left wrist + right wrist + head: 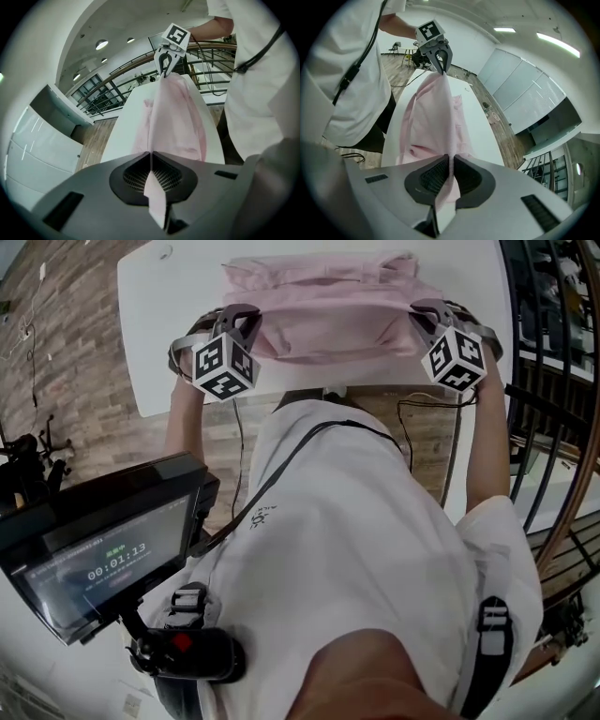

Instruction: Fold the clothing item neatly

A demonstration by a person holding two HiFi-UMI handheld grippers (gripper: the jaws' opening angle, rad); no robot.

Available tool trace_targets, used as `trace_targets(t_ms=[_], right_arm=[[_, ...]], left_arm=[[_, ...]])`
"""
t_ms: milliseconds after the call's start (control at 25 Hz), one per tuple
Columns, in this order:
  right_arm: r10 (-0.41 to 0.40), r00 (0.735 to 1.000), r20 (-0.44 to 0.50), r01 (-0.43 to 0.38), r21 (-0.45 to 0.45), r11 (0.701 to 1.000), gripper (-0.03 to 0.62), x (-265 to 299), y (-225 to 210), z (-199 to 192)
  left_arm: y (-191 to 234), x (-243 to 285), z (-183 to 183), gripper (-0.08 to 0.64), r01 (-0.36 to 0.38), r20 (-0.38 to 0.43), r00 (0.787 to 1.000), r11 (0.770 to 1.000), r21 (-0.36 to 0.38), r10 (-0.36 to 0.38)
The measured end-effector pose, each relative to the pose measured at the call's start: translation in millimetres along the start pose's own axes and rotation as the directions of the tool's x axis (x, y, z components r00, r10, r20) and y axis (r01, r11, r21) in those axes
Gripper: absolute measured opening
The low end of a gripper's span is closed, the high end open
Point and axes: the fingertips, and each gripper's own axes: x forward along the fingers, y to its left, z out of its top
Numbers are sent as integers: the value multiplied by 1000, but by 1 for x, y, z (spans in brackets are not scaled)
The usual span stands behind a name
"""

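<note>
The left tool (248, 329) pinches the left corner of the pink garment (323, 310), which stretches between both tools, near edge lifted, the rest draped on the table (159, 324); the right tool (424, 322) is clenched on its right corner

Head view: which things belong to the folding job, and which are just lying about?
In the job:
pink garment
left gripper and right gripper, each shut on an edge of it
white table under it

Just about:
screen showing a timer
black handle with a red button
</note>
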Motion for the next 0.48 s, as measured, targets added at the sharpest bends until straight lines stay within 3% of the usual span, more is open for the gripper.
trace_targets(t_ms=[200,360,480], right_arm=[[24,1000,-16,-25,-29,999,40,33,-50,-20],[97,995,-25,-98,-23,995,40,154,-78,-16],[142,989,-40,-143,-22,989,40,199,-75,-14]], left_arm=[[50,44,9,18,24,-12,1000,999,47,-23],[94,134,-57,18,88,-46,995,994,58,-86],[99,169,-86,18,134,-64,989,989,67,-130]])
